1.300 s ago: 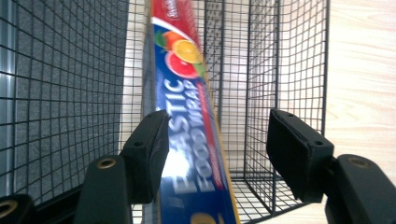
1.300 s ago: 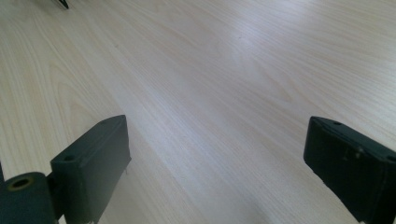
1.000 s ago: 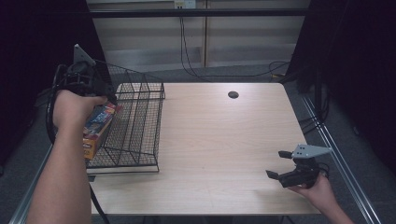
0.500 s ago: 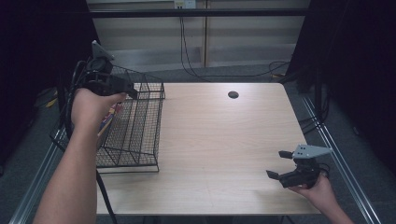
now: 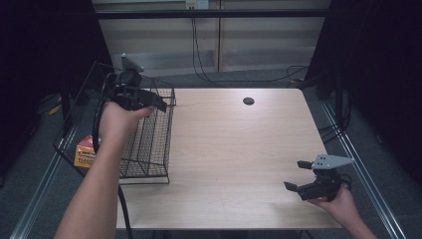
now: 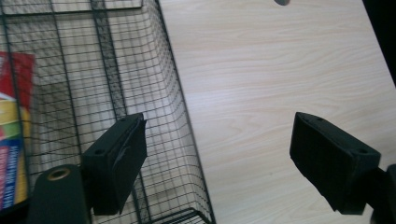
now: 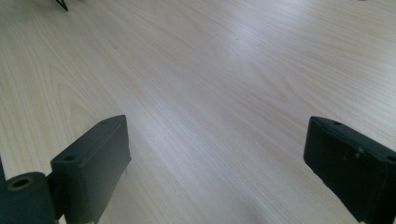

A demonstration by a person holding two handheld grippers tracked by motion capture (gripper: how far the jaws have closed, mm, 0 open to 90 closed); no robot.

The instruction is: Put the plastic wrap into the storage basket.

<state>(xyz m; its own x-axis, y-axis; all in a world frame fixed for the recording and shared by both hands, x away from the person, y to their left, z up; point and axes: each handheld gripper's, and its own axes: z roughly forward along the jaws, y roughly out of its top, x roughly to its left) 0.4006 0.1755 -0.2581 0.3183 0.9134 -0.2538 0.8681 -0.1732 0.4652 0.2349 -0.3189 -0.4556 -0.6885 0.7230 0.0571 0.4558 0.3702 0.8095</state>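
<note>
The box (image 5: pixel 84 153) lies in the wire basket (image 5: pixel 149 149) at the left of the high view, low against the basket's left wall, its orange and red print showing through the mesh. In the left gripper view the same box (image 6: pixel 11 135) sits at the far left edge behind the wires, flat on the basket floor as far as the mesh lets one judge. So the placing looks done: the box is in and nothing grips it.

The left gripper (image 5: pixel 149 102) hangs over the basket's far right corner, in the upper left of the high view. Its jaws have just been opening and now stand wide apart with nothing between them; in its own view they frame the basket's right wall and bare table (image 6: pixel 280 93). The hand is clear of the box, well apart from it.

The right gripper (image 5: pixel 298 177) rests at the lower right of the high view, near the table's front edge, jaws spread and empty, with plain wood between them in its own view.

What is left seems small: bring the left hand out of the basket's airspace and back over the table. Nothing else loose lies on the table (image 5: pixel 239 149) besides a dark round spot (image 5: pixel 248 101) near its far edge, so no further item appears to wait for packing.
</note>
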